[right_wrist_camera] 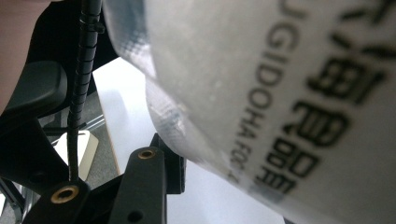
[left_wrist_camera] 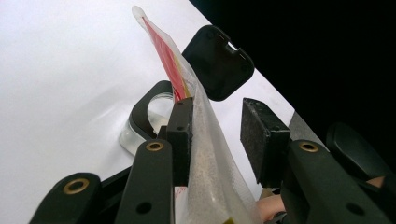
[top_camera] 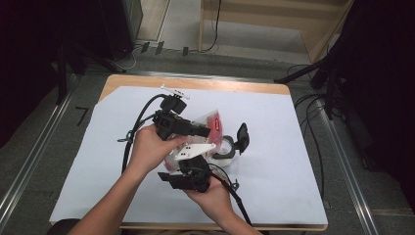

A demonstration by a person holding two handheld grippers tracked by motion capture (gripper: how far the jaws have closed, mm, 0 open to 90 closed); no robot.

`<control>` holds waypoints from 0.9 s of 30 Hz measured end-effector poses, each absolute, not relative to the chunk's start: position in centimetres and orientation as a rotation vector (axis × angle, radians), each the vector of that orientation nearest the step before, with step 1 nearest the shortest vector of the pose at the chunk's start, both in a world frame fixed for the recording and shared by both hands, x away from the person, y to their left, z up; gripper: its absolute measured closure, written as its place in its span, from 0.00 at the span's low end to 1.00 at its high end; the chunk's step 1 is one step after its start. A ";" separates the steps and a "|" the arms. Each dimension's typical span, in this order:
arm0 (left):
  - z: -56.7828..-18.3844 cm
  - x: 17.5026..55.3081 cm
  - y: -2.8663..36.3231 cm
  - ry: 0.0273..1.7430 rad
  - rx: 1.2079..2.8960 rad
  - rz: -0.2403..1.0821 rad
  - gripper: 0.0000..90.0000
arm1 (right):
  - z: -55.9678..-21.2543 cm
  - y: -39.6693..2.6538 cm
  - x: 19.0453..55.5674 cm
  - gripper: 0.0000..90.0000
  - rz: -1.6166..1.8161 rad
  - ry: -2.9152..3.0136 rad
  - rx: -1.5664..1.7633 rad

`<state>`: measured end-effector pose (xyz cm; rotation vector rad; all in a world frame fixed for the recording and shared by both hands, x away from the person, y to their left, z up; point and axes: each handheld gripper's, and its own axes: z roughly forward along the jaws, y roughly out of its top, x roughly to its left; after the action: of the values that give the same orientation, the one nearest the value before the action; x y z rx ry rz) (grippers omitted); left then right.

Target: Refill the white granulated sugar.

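Both grippers black plastic w/ brass-ringed screw holes. Left gripper (top_camera: pixel 198 131): square foam-like pads (left_wrist_camera: pixel 258 135), thick black cable (top_camera: pixel 139 120). Right gripper (top_camera: pixel 169 177): white three-cornered plate (top_camera: pixel 195 150) on top, ribbed black cable (right_wrist_camera: pixel 83 70). Forearms bare, no sleeves.

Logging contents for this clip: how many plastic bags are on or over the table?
1. A clear bag with red print is held up at the table's middle, between the left gripper's fingers. Others could be hidden behind the hands.
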<state>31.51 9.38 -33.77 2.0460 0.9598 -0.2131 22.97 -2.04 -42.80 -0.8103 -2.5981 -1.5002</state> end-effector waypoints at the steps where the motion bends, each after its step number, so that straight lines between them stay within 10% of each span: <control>1: -33.8 31.5 9.4 0.960 2.045 -0.214 0.73 | -42.8 -2.0 23.0 0.70 -1.500 -2.597 -0.811; 27: -33.6 31.3 9.1 0.950 2.052 -0.198 0.72 | -42.8 -2.1 22.9 0.71 -1.520 -2.588 -0.825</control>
<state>31.31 9.12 -33.59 2.0521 0.9500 -0.1977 22.88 -2.09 -42.79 -0.8253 -2.5876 -1.5198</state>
